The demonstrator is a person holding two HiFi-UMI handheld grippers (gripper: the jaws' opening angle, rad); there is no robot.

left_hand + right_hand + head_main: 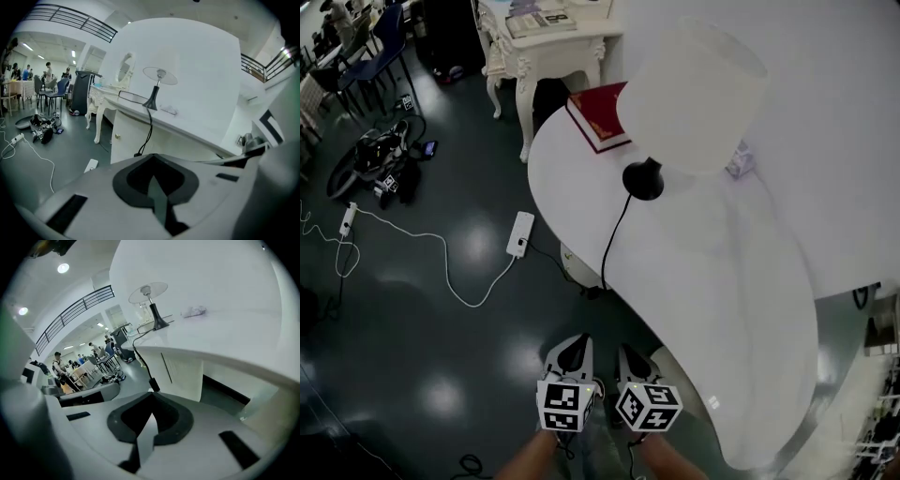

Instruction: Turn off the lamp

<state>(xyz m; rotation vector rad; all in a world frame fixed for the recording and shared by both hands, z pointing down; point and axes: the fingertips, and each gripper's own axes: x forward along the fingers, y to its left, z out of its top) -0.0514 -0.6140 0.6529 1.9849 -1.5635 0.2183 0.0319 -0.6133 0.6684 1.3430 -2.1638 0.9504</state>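
The lamp has a white shade [694, 94] and a round black base [643, 178], and it stands on a curved white table [750, 309]. Its black cord [614, 234] runs from the base over the table's near edge. In the right gripper view a small block [153, 384] hangs on that cord below the table edge. My left gripper [574, 352] and right gripper [631, 359] hang side by side over the floor, well short of the lamp. Both are shut with nothing in them. The lamp [157, 89] is far ahead of the left gripper [152, 157], and the lamp [150, 305] is likewise far from the right gripper [151, 397].
A red book [598, 117] lies on the table beside the lamp, and a small packet [739, 161] lies behind it. A white power strip [520, 234] with a white cable lies on the dark floor. A white dressing table [534, 37] stands farther back, and bags [370, 159] lie at left.
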